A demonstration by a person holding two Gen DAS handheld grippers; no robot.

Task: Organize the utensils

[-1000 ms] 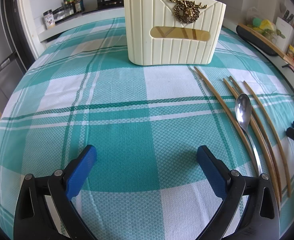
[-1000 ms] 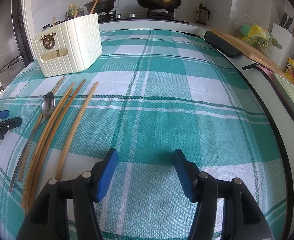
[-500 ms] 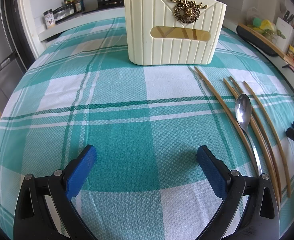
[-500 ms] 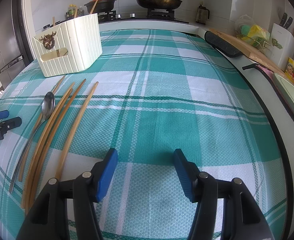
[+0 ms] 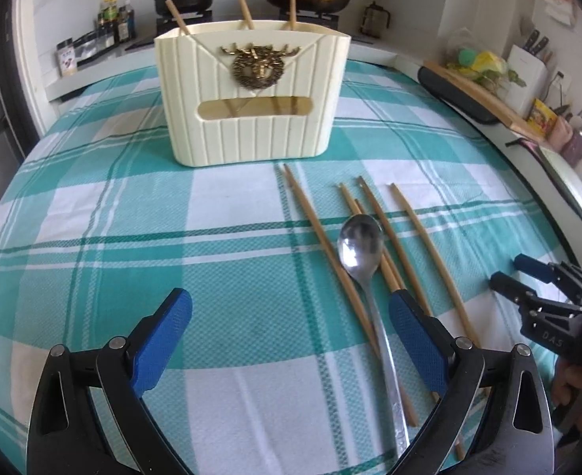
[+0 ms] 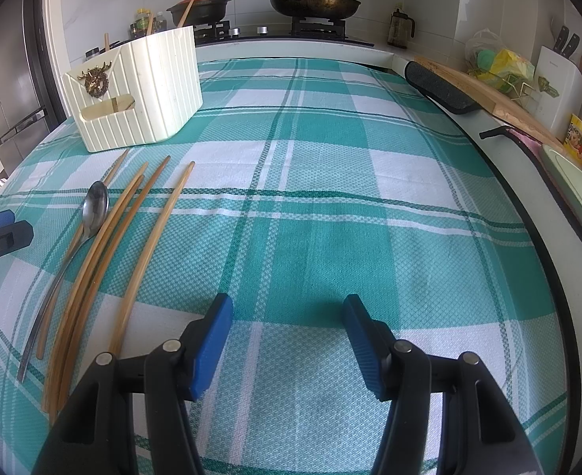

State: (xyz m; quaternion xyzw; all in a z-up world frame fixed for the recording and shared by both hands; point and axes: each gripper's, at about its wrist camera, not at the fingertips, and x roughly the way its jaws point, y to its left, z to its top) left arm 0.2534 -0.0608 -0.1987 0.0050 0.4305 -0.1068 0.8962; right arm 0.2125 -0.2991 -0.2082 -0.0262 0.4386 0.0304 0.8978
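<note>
A cream ribbed utensil holder with a brass deer emblem stands at the far side of the checked cloth and holds three chopsticks; it also shows in the right wrist view. A metal spoon and several bamboo chopsticks lie in front of it, seen too in the right wrist view as the spoon and chopsticks. My left gripper is open, low over the cloth, its right finger over the spoon handle and chopsticks. My right gripper is open and empty, right of the chopsticks.
The table is covered by a teal and white checked cloth. A stove with a pan and a pot is behind. A cutting board, a knife block and packets line the right counter. A fridge stands at the left.
My left gripper has moved to the right, toward the spoon and chopsticks, which now lie under its right finger. The right gripper has stayed put.
</note>
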